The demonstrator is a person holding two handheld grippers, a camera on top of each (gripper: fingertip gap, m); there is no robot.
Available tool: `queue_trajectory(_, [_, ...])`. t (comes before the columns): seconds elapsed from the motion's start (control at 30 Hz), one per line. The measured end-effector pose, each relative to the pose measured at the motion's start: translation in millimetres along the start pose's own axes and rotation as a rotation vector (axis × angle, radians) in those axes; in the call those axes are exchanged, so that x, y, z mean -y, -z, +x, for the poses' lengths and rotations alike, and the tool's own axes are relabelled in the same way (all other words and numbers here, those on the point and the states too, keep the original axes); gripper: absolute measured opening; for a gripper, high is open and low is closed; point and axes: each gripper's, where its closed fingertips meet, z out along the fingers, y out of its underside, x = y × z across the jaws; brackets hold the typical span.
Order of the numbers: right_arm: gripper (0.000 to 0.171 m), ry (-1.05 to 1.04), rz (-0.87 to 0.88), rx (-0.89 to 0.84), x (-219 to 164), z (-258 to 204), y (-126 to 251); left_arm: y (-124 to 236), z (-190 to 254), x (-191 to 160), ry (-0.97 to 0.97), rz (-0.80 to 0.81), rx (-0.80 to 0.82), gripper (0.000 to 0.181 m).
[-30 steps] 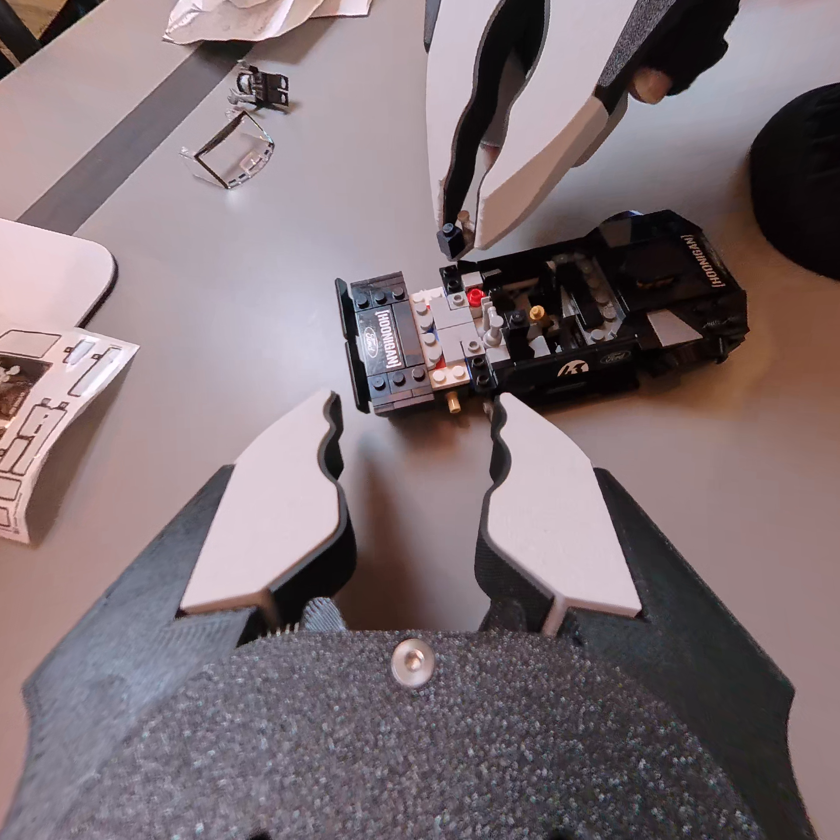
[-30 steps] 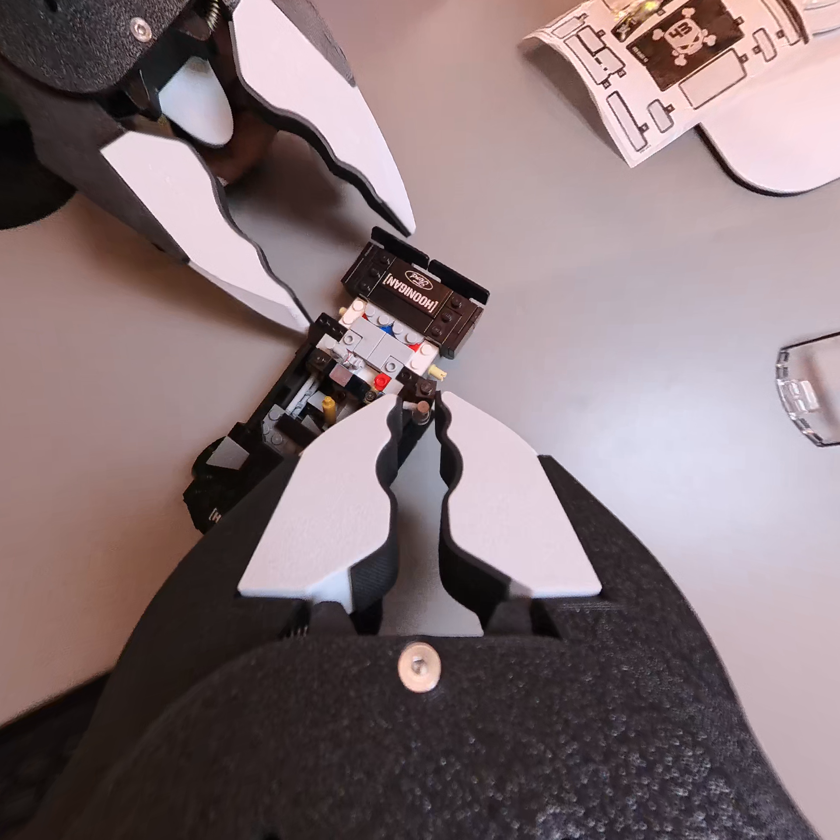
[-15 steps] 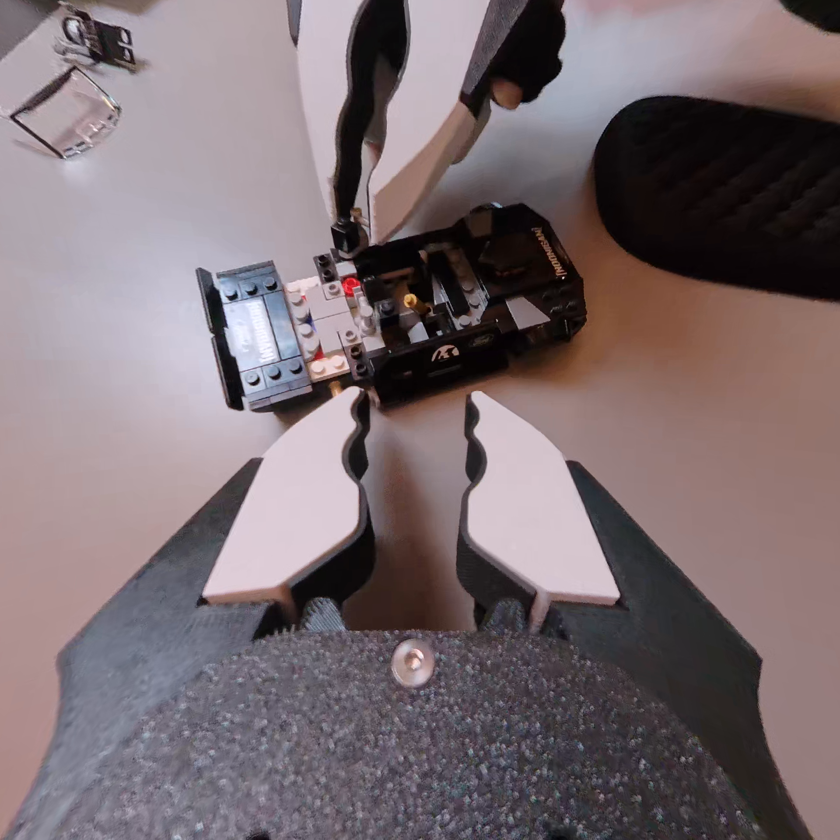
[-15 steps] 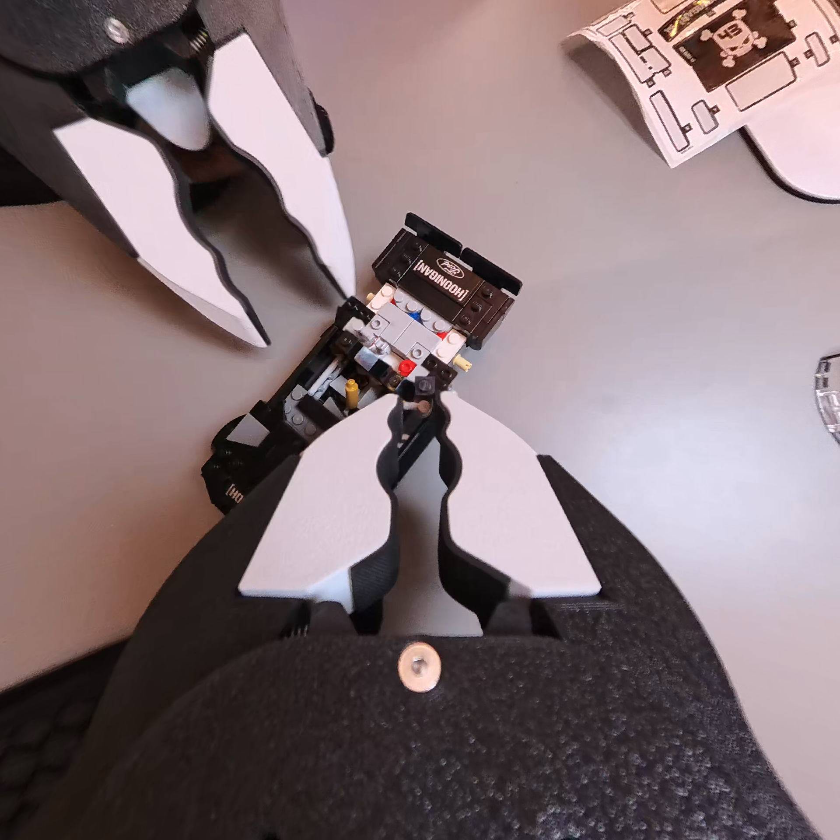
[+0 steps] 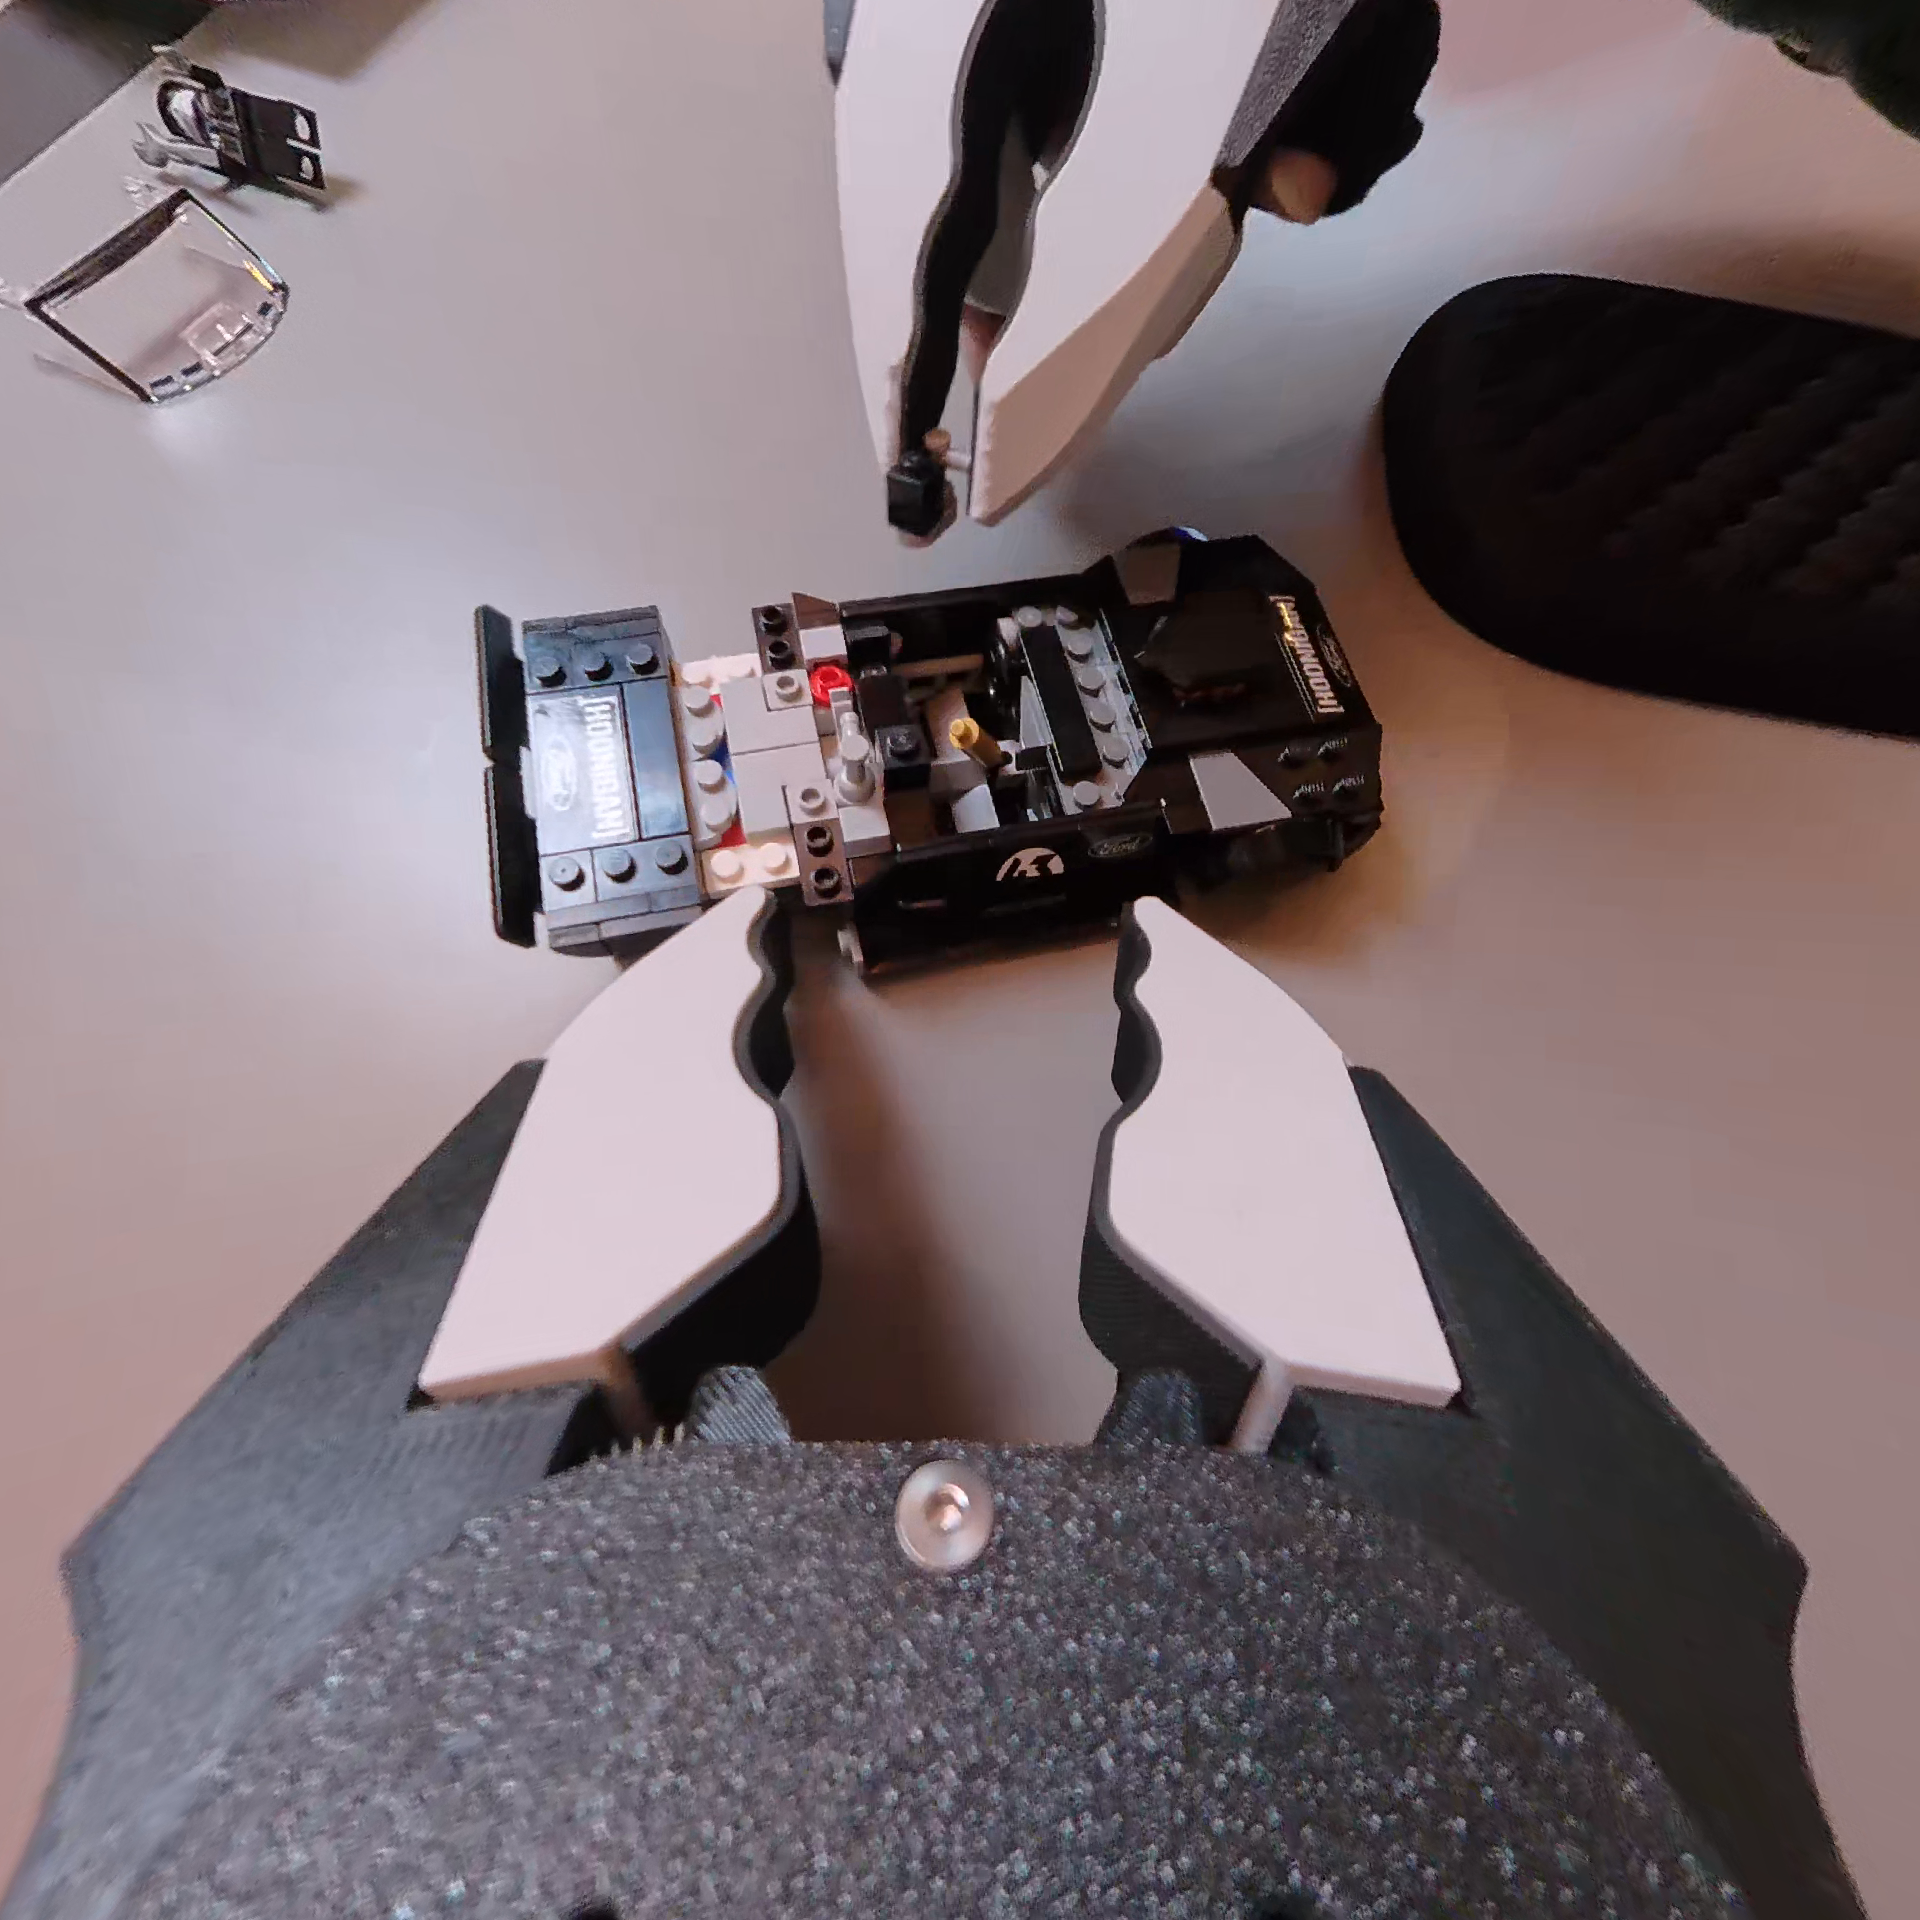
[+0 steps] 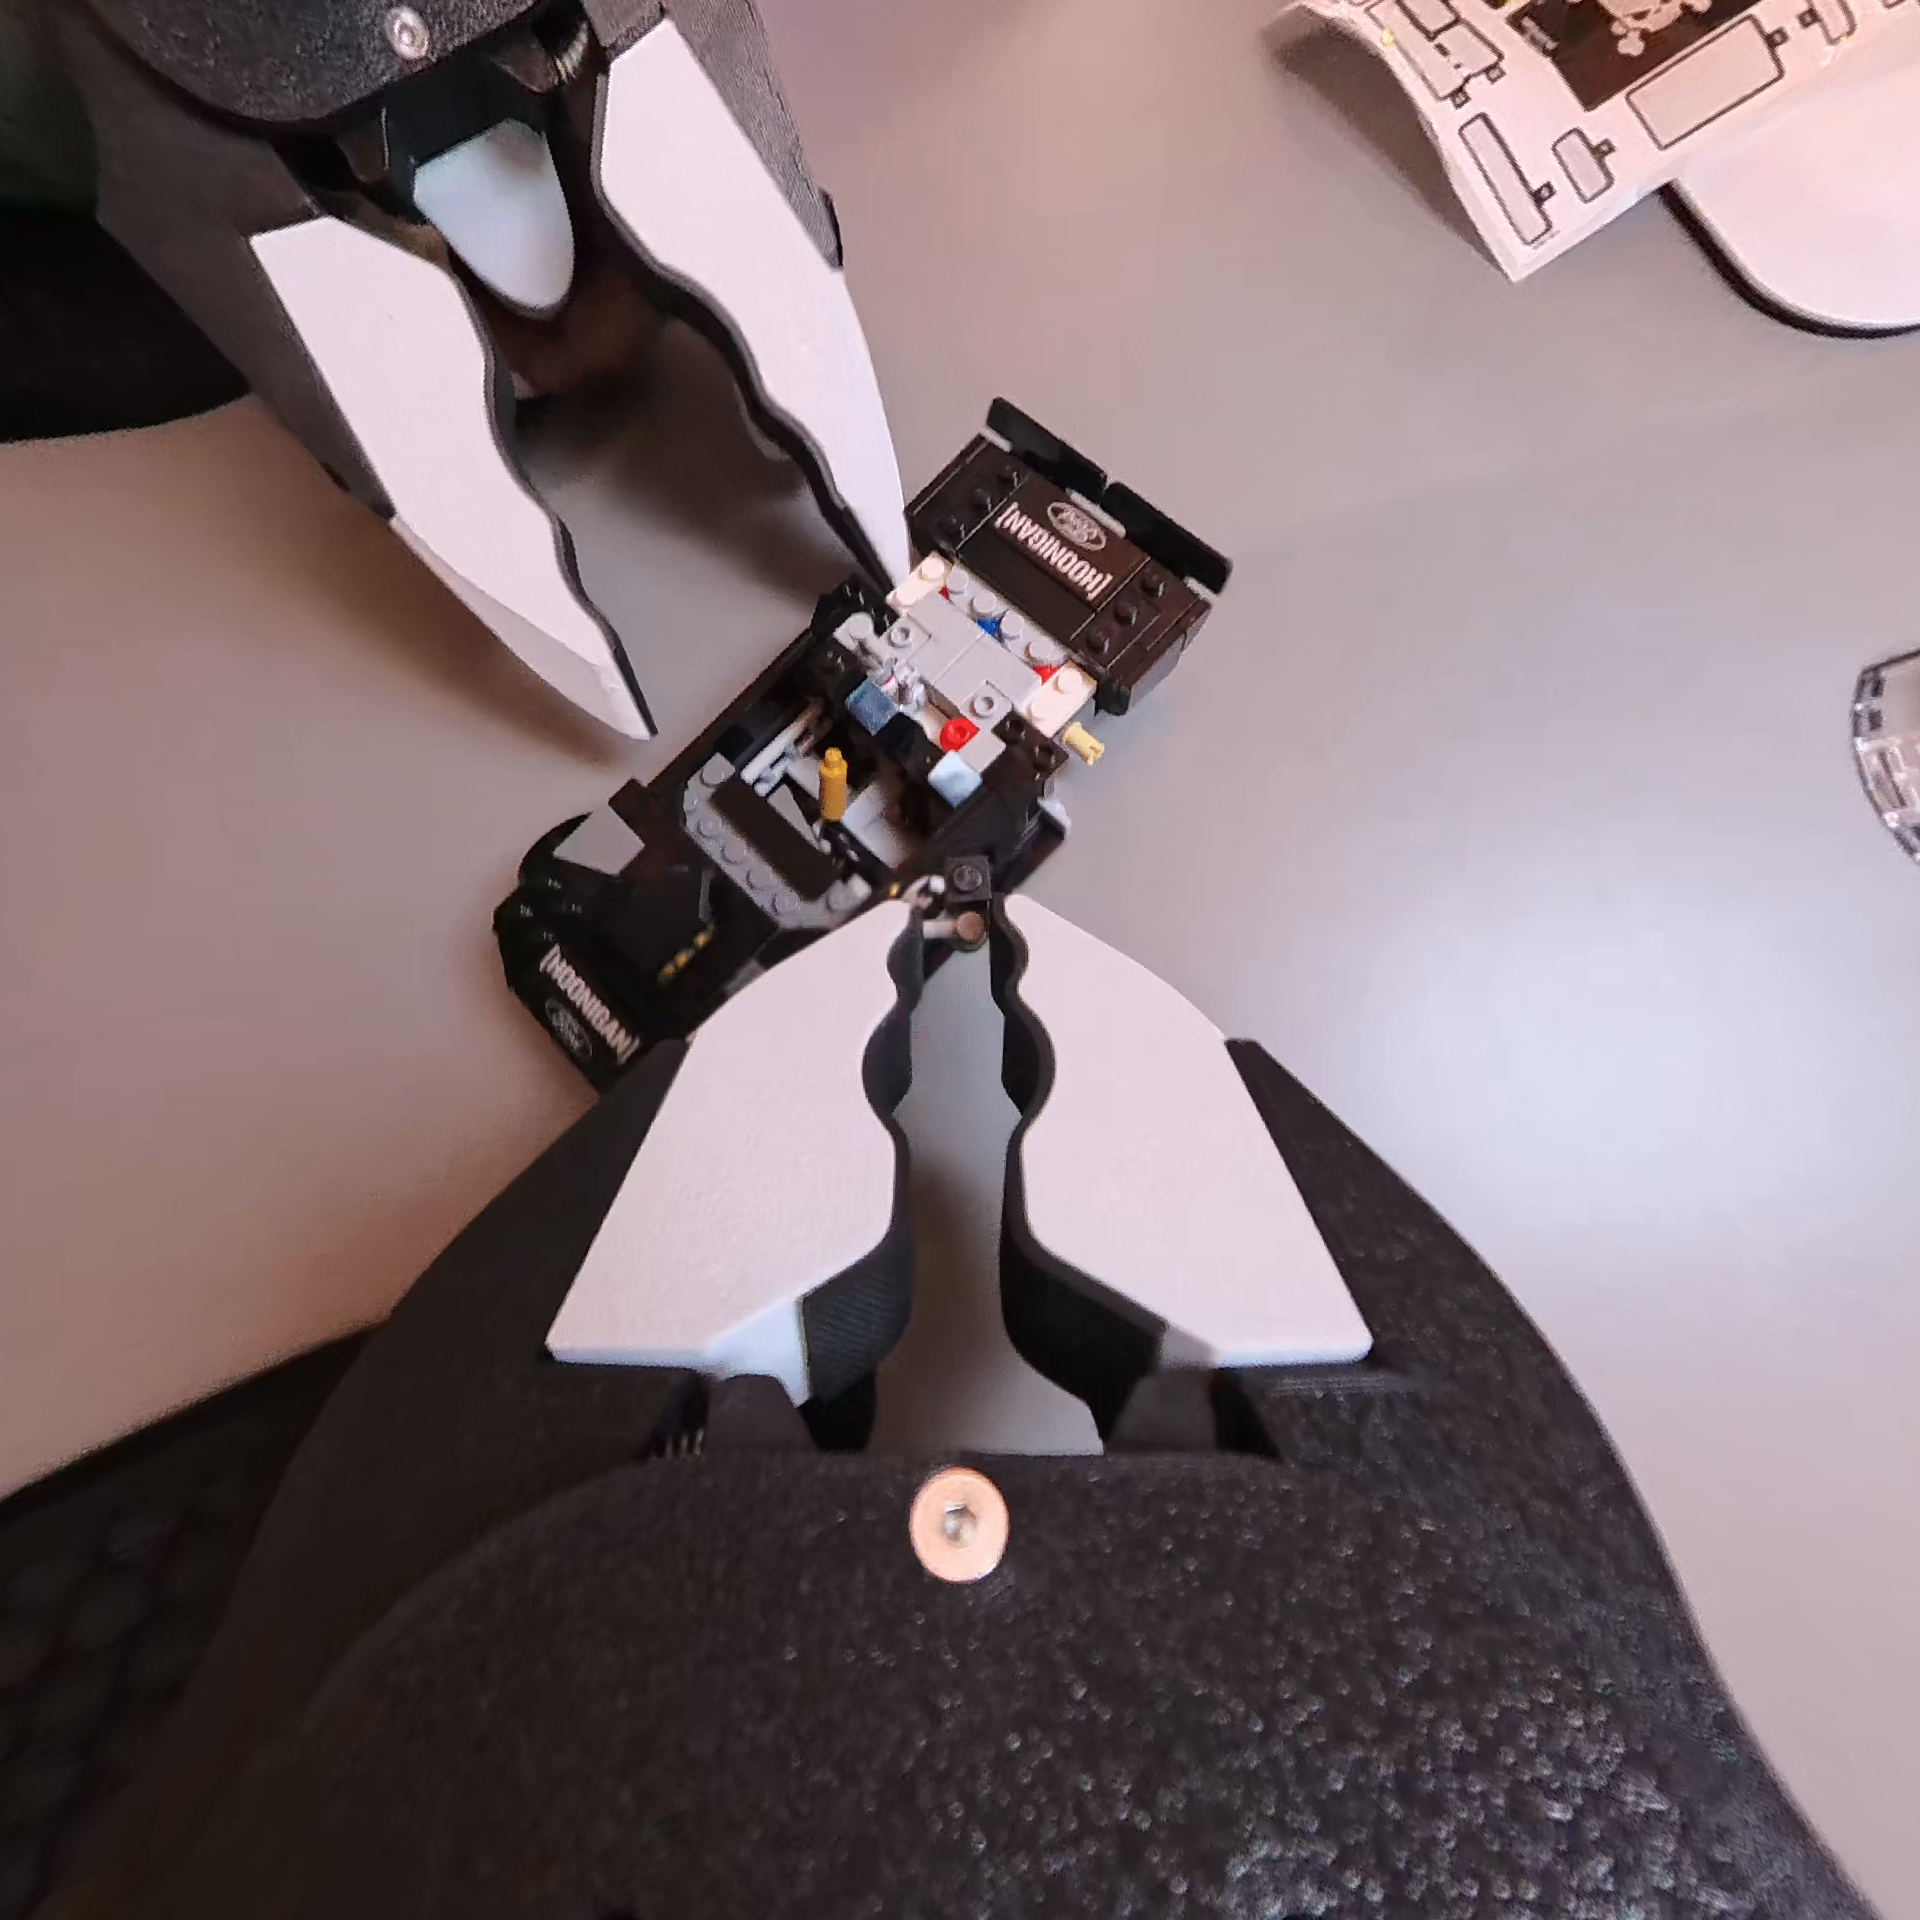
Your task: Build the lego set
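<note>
Your right gripper point(image 6: 951, 914) is pinching a small black brick point(image 6: 969, 879) just above the car point(image 5: 935, 748) lying on the surface point(image 5: 312, 623); your left gripper point(image 5: 940, 914) is gaping open beside the car's near flank.

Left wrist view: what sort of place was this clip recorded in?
Probably an office or meeting-room table, not a workshop: a plain grey tabletop, a black mesh chair seat beside it, and a half-built black Lego car with loose clear parts.
</note>
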Motion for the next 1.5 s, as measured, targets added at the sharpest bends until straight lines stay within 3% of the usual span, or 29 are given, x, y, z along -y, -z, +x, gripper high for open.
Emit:
queue_trajectory(0.33, [0.012, 0.068, -0.06, 0.074, -20.7, -29.1, -1.0, 11.3, -0.6, 1.5, 0.008, 0.008, 0.022, 0.063])
queue_trajectory(0.67, [0.011, 0.114, 0.014, 0.11, -4.0, -72.1, -20.6, 34.2, 22.6, -20.9, -0.01, -0.138, 0.044, 0.091])
queue_trajectory(0.9, [0.011, 0.179, 0.041, 0.096, 16.3, -91.1, -49.4, 40.9, 22.6, -21.5, -0.018, -0.156, 0.045, 0.094])
queue_trajectory(1.23, [0.011, 0.288, -0.029, 0.051, 24.5, -42.4, -14.5, 29.7, 11.3, -38.3, -0.14, -0.203, 0.06, 0.085])
queue_trajectory(1.5, [0.011, 0.348, -0.086, 0.095, 23.8, -35.9, -23.1, 42.4, -10.0, -40.1, -0.15, -0.159, 0.089, 0.08])
